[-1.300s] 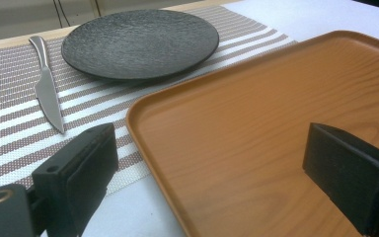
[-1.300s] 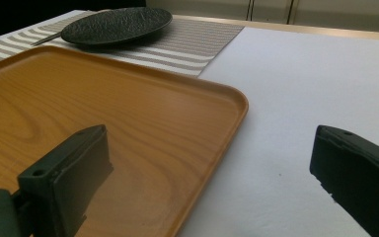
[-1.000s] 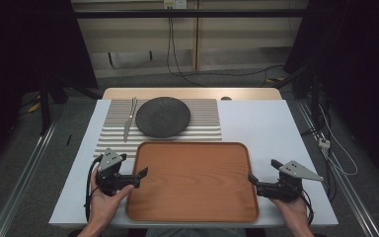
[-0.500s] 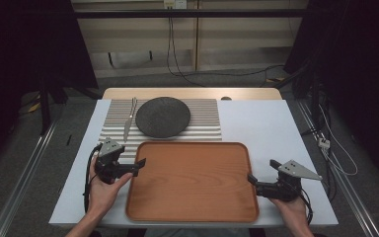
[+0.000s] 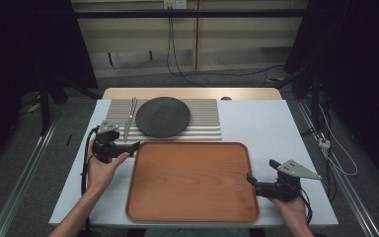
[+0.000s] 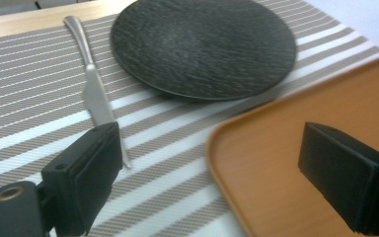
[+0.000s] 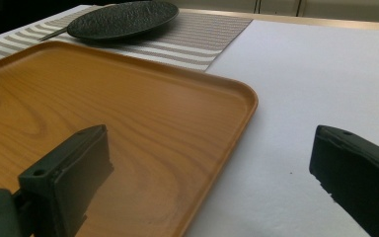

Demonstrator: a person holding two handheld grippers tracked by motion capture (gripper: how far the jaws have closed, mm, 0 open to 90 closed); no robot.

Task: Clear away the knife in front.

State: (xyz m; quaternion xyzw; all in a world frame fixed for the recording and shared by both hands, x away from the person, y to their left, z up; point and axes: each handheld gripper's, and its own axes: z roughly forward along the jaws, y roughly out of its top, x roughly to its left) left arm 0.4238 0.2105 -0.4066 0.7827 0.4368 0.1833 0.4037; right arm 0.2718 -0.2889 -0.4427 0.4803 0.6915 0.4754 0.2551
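Observation:
A brown wooden tray (image 5: 192, 182) lies empty in the middle of the white table. My left gripper (image 5: 131, 143) is at its far left corner and is open. In the left gripper view the tray's rounded corner (image 6: 325, 113) lies between the spread jaws of that gripper (image 6: 217, 173), with the knife (image 6: 91, 89) just past one jaw. My right gripper (image 5: 260, 170) is open at the tray's right edge. In the right gripper view the rim of the tray (image 7: 79, 98) runs between the jaws of that gripper (image 7: 212, 168), untouched.
Behind the tray a striped placemat (image 5: 202, 121) carries a dark round plate (image 5: 163, 117) and a silver knife (image 5: 130, 118) to its left. White table surface (image 5: 271, 128) stretches to the right of the mat and tray.
My left gripper has moved away from the person along the tray's left edge, up to its far left corner. The right gripper has barely shifted.

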